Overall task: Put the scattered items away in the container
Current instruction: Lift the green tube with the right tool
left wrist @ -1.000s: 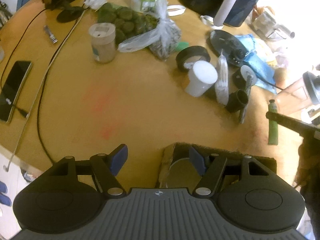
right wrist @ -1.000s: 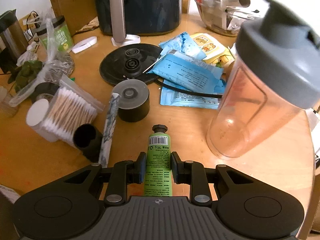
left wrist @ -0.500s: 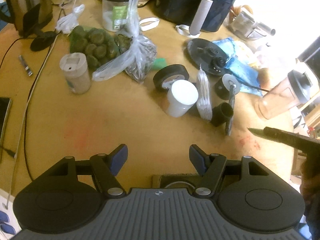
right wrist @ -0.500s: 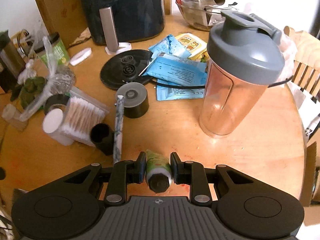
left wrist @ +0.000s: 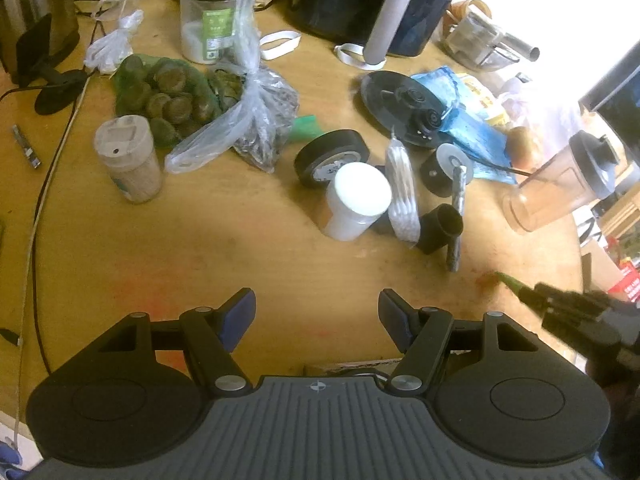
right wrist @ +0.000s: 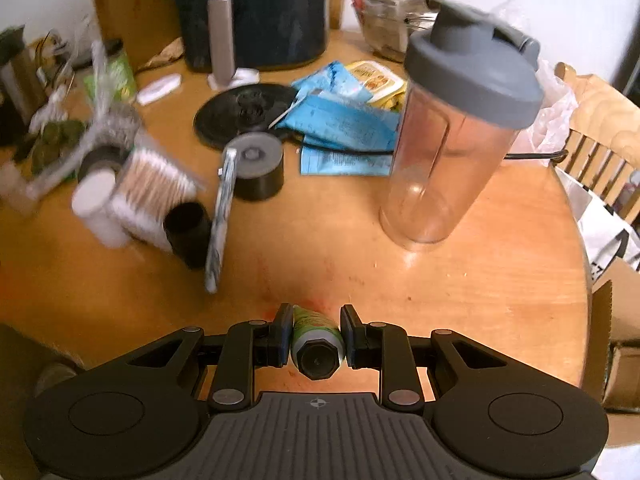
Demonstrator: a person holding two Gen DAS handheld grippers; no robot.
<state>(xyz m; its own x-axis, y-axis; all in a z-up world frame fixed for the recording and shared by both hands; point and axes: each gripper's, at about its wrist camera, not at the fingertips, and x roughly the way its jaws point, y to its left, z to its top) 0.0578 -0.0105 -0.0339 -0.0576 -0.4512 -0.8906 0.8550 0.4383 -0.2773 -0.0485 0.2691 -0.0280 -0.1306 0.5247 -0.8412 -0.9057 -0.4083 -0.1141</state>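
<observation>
My right gripper (right wrist: 314, 334) is shut on a green tube (right wrist: 316, 344), held above the wooden table with its black cap toward the camera. From the left wrist view that tube's tail (left wrist: 510, 281) pokes out of the right gripper (left wrist: 568, 312) at the right edge. My left gripper (left wrist: 316, 316) stands open with only bare table between its blue pads. A sliver of the cardboard container (left wrist: 348, 366) shows just under it. Scattered ahead lie a white jar (left wrist: 356, 200), a bag of cotton swabs (left wrist: 402, 192), a black tape roll (left wrist: 332, 156), a small black cup (left wrist: 440, 228) and a marbled stick (left wrist: 456, 216).
A clear shaker bottle (right wrist: 452, 140) with a grey lid stands right of centre. Blue packets (right wrist: 344, 128) and a black round lid (right wrist: 240, 114) lie behind. A dark appliance (right wrist: 256, 12), a bag of green pods (left wrist: 168, 96), a beige shaker (left wrist: 130, 160) and cables (left wrist: 36, 220) crowd the far and left sides.
The right gripper has lifted the green tube off the table and pulled back toward me, the tube now tipped cap-first to the camera. The left gripper drifted forward; the container slid almost out of sight.
</observation>
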